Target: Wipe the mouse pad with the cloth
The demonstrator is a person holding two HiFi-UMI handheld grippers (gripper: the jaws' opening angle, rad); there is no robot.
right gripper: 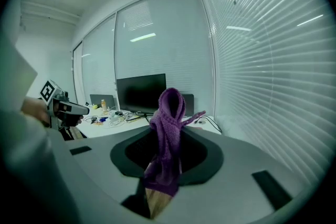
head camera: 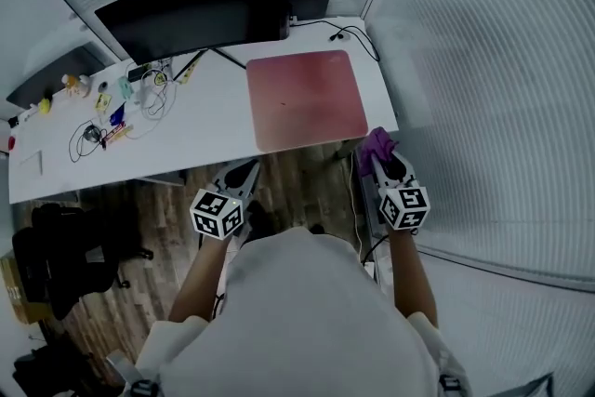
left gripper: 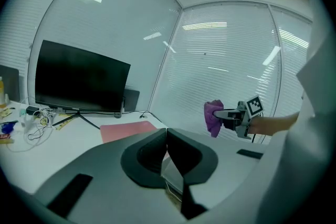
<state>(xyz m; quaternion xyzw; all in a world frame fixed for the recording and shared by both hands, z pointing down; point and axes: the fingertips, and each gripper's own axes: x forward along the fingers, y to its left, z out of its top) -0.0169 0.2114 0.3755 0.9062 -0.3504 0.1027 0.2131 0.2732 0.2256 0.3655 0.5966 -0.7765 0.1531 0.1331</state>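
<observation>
The jaws of the right gripper (head camera: pixel 379 157) are clamped on a purple cloth (right gripper: pixel 169 113), which bunches up above the tips and hangs down between them, while the jaws of the left gripper (left gripper: pixel 167 136) are pressed together with nothing between them. Both grippers are held off the near edge of the white desk (head camera: pixel 204 121), above the wooden floor (head camera: pixel 302 179), the right one with the cloth just beside the desk's near right corner. The pink mouse pad (head camera: pixel 307 98) lies flat on the desk's right end, with a dark monitor (head camera: pixel 191 9) behind it and a tangle of cables (head camera: pixel 121 112) well to its left
</observation>
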